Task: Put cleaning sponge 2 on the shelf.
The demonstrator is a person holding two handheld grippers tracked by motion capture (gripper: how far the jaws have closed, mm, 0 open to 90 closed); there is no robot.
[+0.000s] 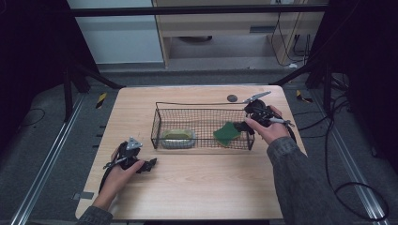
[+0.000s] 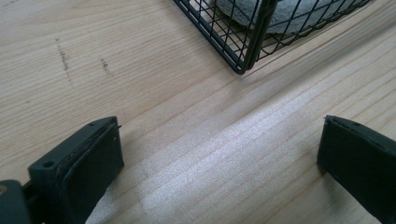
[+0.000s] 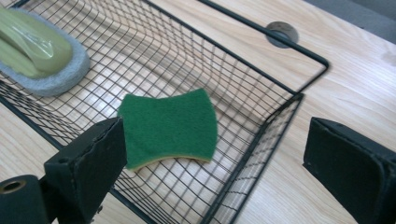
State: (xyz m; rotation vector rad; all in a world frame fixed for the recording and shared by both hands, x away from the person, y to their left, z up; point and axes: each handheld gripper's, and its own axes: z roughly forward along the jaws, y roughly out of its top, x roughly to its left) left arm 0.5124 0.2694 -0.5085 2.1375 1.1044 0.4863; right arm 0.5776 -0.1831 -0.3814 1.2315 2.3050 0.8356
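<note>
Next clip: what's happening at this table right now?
A person works two handheld grippers at a wooden table. The right gripper stands open over the right end of a black wire basket, with a green scouring sponge lying loose on the basket floor below its jaws. A grey scrubbing pad with a yellow-green handle lies at the basket's other end. The left gripper rests open on the table, holding nothing.

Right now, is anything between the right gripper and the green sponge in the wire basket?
Nothing visible lies between them. The right gripper, jaws open, sits above the wire basket near its end wall, and the green sponge lies uncovered on the basket floor. The grey scrubber rests apart at the far end.
</note>
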